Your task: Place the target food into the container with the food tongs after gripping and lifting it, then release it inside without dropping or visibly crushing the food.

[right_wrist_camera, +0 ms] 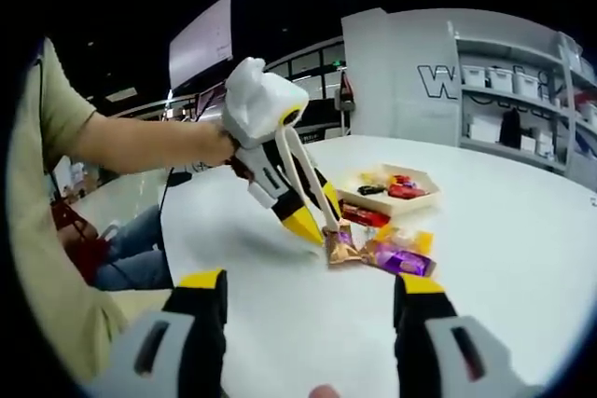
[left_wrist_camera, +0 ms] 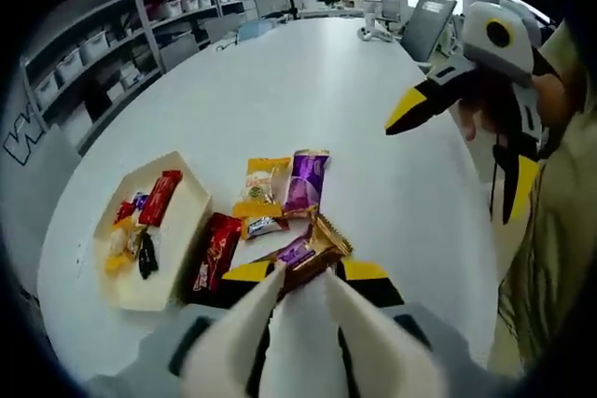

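Gold-brown foil snack packet (left_wrist_camera: 317, 253) sits pinched between cream plastic tongs (left_wrist_camera: 300, 314) on the white table (left_wrist_camera: 308, 100) — beside the hexagonal cream tray (left_wrist_camera: 191, 221); right gripper (right_wrist_camera: 308, 309) gapes open; wrapper writing unreadable.

Gold-brown snack packet (left_wrist_camera: 312, 253) pinched in white tongs (left_wrist_camera: 298, 323), beside the beige tray (left_wrist_camera: 191, 221).

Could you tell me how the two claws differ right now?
The left claw is down at the table, its tongs closed on a brown snack packet; the right claw stands open, holding nothing, raised off the table. Both have yellow-and-black tips and pale bodies.
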The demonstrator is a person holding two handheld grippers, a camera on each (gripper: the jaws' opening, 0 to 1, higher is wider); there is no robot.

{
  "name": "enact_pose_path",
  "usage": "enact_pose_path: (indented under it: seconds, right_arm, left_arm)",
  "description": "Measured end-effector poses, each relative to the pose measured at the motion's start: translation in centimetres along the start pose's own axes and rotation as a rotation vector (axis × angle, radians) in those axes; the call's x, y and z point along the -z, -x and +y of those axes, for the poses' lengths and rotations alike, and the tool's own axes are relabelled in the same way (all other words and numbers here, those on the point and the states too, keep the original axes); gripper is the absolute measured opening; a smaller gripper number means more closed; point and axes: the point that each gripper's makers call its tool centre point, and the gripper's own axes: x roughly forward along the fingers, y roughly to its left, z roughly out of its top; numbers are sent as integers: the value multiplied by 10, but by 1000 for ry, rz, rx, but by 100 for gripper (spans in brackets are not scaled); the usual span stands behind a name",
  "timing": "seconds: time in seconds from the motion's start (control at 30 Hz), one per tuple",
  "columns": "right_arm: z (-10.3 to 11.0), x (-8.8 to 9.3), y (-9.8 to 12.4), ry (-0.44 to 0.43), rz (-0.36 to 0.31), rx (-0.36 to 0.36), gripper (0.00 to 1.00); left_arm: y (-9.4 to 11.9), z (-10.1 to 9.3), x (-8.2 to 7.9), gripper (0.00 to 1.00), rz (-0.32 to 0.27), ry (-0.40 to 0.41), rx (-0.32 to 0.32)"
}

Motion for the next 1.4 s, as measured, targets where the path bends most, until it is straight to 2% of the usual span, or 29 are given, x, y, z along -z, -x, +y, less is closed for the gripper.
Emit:
enact_pose_path:
  seconds: [0.3, 0.53, 0.63, 0.7, 0.8, 1.03, 1.27, 1.4]
  right_arm:
    - [0, -1, 1, 3, 0, 0, 71]
    - [-1, -3, 0, 9, 1, -1, 71]
    - [-1, -3, 0, 9, 1, -2, 71]
    - [-1, -4, 0, 9, -1, -3, 71]
    - [-1, -5, -1, 11, -2, -2, 71]
    - [-1, 1, 0, 3, 7, 1, 71]
    - [-1, 1, 0, -1, 5, 0, 71]
    - [-2, 2, 0, -3, 6, 1, 71]
  left_arm:
    - [2, -17, 1, 25, 8, -9, 28]
    - [7, -33, -3, 25, 5, -19, 77]
    - [9, -27, -8, 25, -13, -24, 62]
    - [10, -18, -13, 25, -45, -30, 45]
    - [6, -11, -13, 24, -48, -40, 37]
    - [-1, -10, -14, 25, -40, -88, 48]
    - [-7, -9, -6, 25, 4, -118, 64]
    - [-7, -9, 0, 25, 37, -106, 64]
